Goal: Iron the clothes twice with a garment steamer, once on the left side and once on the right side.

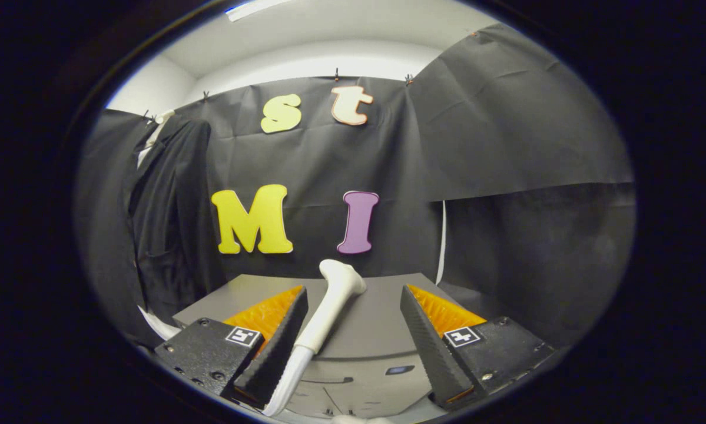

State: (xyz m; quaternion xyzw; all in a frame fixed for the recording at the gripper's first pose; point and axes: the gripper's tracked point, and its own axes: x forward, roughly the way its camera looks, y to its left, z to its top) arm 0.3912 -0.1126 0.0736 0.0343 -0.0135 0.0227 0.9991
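Gripper (pixel 353 347) held level and low, pointing at the booth's back wall. Jaws wide apart, holding nothing. Steamer head (pixel 332 306) lies tilted on the grey unit (pixel 376 306) between the fingers, close to the left one, nozzle toward 1 o'clock; contact unclear. Hose (pixel 288 380) trails toward 7 o'clock. Dark garment (pixel 167 218) hangs at 10 o'clock, well beyond the fingers.

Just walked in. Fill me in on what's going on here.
A hand-held gripper is open, its fingers on either side of a white garment steamer head that rests on a grey steamer unit. The handle lies closer to the left finger, and nothing is gripped yet. A dark garment hangs off to the left against the booth wall, waiting to be steamed. No steaming has started.
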